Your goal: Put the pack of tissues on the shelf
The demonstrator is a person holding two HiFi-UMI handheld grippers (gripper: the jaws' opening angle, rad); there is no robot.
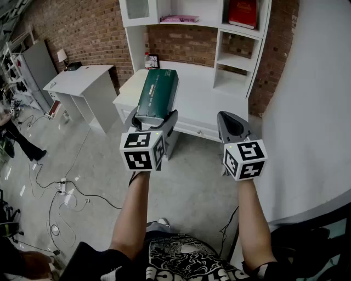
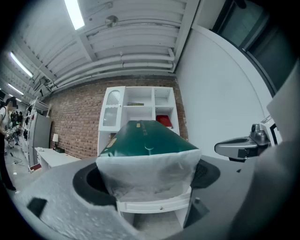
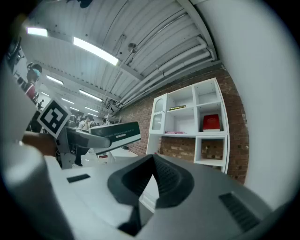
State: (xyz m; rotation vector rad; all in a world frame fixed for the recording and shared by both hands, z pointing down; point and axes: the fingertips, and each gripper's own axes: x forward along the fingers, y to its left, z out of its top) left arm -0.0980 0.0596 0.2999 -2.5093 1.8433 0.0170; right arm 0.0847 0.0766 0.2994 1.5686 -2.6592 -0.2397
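Surface and room, head view: a grey concrete floor (image 1: pixel 181 181) with loose black cables (image 1: pixel 52 211) at 8 o'clock. A red brick wall (image 1: pixel 88 27) runs across 11 to 12 o'clock. Against it, at 12 to 1 o'clock, stands a tall white shelf unit (image 1: pixel 218 55) above a white counter (image 1: pixel 194 88) with a drawer front. A red book (image 1: pixel 243 12) stands in an upper compartment, and a flat pink item (image 1: pixel 179 18) lies in the compartment to its 9 o'clock. A small white desk (image 1: pixel 82 79) sits at 10 o'clock and a plain white wall (image 1: pixel 318 99) fills 3 o'clock.

Task item: a dark green, box-shaped pack of tissues (image 1: pixel 157 93) with a pale translucent wrap at its near end. It is held in the air in front of the counter, not resting on it. Its long axis runs 6 to 12 o'clock, with the far end pointing at the shelf unit and the broad green face up.

Left hand-held gripper (image 1: pixel 154 114): jaws spread wide, pinching the pack of tissues on its two long sides.

Right hand-held gripper (image 1: pixel 231 118): jaws pressed together at the tips with nothing between them, at 3 o'clock of the left and apart from the pack.
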